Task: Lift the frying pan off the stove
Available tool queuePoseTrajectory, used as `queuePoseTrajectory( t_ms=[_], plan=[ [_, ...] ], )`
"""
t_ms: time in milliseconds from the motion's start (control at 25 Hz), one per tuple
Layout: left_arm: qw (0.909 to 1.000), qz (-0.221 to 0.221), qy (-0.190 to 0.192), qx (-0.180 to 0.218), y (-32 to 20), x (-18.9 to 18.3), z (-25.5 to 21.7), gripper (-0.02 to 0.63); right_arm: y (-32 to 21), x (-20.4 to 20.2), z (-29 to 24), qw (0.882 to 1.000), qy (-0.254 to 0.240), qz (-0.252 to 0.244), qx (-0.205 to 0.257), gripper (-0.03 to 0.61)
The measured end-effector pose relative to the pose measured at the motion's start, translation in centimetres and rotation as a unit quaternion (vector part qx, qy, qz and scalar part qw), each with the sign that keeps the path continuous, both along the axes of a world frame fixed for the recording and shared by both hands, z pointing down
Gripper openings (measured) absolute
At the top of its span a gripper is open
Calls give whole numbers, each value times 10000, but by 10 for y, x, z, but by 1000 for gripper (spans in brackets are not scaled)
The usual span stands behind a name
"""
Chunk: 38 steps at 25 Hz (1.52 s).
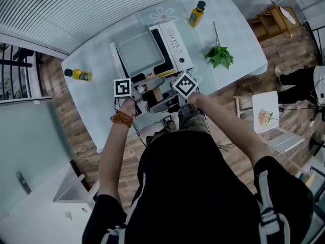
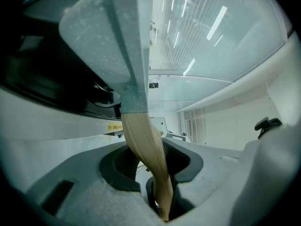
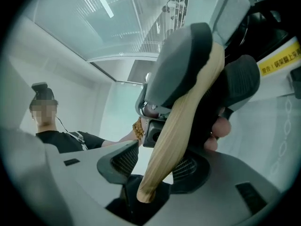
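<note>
A square grey frying pan [image 1: 137, 50] sits on the white stove [image 1: 175, 44], its wooden handle [image 1: 156, 93] pointing toward me. My left gripper [image 1: 150, 88] is shut on the handle partway along. In the left gripper view [image 2: 150, 154] the handle [image 2: 143, 145] runs down between the jaws from the pan [image 2: 108, 41] above. My right gripper [image 1: 161, 101] is at the handle's free end. In the right gripper view [image 3: 155, 168] the handle end [image 3: 155, 182] lies between the jaws, with a gap on the left pad's side. The left gripper [image 3: 207, 74] is seen clamped further up.
The stove stands near the front edge of a pale table [image 1: 244, 39]. One yellow bottle [image 1: 196, 14] is at the back and another [image 1: 78, 74] lies at the left. A green sprig [image 1: 219, 56] lies to the right. A person's legs [image 1: 299, 78] and a white stool [image 1: 265, 113] are at the right.
</note>
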<state>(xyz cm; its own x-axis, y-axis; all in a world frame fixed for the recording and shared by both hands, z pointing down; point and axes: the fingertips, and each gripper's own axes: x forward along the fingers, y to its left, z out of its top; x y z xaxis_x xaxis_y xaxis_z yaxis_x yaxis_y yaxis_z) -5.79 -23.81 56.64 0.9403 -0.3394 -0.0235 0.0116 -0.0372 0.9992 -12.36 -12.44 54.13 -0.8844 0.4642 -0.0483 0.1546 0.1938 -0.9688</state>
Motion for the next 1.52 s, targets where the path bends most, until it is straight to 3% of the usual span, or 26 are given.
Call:
queuePoseTrajectory(
  t_ms=[80, 240, 440, 1240, 1520],
  plan=[
    [10000, 44, -21, 10, 1, 0, 0, 138, -2, -2, 4, 9999, 68, 89, 22, 136],
    [9997, 32, 220, -73, 1, 1, -5, 138, -4, -4, 2, 9996, -2, 271, 31, 120],
    [9999, 42, 160, -3, -1, 1, -4, 143, -6, -2, 2, 9988, -18, 480, -79, 75],
    [9984, 474, 317, -36, 8, 0, -5, 140, -6, -13, 2, 9929, -213, 1153, -220, 56],
    [9984, 489, 268, 12, 10, 1, -3, 140, -4, -12, -1, 9932, -242, 1127, -171, 55]
  ],
)
